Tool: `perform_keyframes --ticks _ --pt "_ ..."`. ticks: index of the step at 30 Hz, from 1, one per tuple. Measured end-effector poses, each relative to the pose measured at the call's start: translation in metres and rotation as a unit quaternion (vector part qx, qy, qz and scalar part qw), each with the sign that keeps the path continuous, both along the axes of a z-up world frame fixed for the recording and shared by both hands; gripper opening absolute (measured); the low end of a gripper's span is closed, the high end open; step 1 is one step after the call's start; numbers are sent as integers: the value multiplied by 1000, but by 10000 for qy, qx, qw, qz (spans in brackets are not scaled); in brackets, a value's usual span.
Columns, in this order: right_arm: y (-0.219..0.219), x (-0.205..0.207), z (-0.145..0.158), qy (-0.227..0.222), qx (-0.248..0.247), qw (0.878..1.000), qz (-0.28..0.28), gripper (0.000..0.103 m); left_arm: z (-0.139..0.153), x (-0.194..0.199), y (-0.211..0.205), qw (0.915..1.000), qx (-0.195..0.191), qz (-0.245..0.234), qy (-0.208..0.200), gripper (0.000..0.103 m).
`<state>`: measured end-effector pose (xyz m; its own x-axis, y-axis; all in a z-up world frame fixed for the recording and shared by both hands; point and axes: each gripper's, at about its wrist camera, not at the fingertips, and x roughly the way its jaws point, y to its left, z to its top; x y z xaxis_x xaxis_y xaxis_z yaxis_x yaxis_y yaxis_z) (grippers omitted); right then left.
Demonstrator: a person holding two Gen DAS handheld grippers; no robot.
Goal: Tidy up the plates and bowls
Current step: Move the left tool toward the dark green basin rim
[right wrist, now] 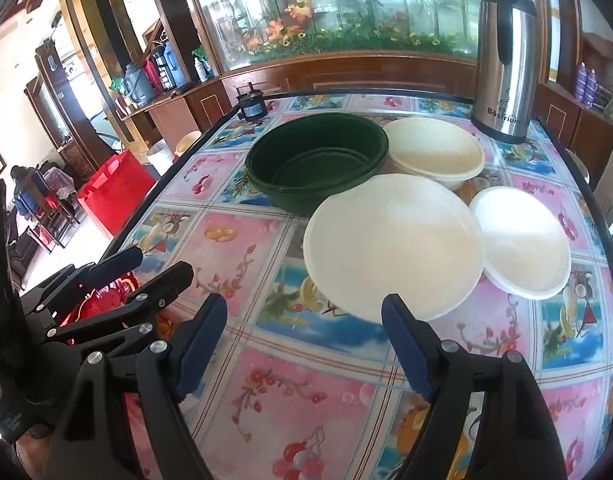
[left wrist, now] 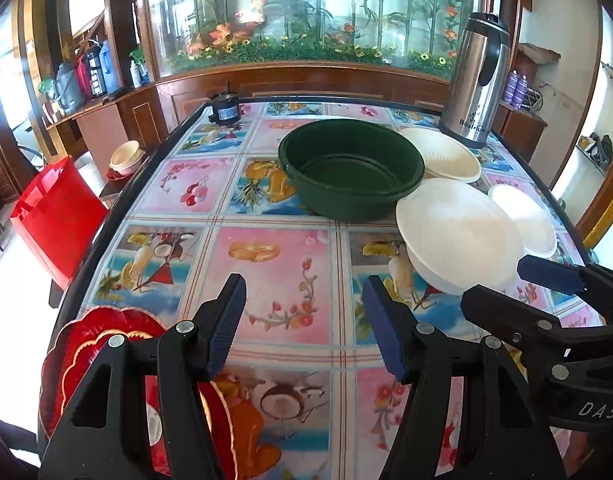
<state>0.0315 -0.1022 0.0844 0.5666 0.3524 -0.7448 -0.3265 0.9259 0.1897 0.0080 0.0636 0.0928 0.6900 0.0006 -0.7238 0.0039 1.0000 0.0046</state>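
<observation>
Both grippers, left (left wrist: 304,322) and right (right wrist: 304,334), hang apart and empty at frame bottom. Green bowl (left wrist: 350,166) and white bowls (right wrist: 394,240) sit centre-right; red plates (left wrist: 86,344) lower left.

Daylight flooded both of my views, strongest behind the glass cabinet (left wrist: 306,12) at the top centre, where glare washed its panes to white. The white bowl (right wrist: 394,240) was overexposed, its surface detail nearly lost. The glossy bench (left wrist: 266,264) carried soft sheen and only faint shadows. Fisheye distortion bowed the bench edges and darkened the frame corners. Focus was fairly sharp overall, with slight softness toward the edges.
</observation>
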Motion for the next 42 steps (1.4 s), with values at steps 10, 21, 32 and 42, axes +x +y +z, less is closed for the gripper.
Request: perform_keyframes --ticks 10,21,32,42 --pt "-5 25 1 16 -112 9999 16 80 -2 32 -3 9996 -4 -78 288 61" --pt "-20 74 6 150 63 9997 -202 80 6 74 3 9989 -205 -28 417 61" --pt "-14 117 -5 336 36 9992 -203 80 5 127 11 9988 -135 188 438 61" --pt "-20 156 -10 581 338 9974 -270 80 -1 174 22 9982 24 410 437 61"
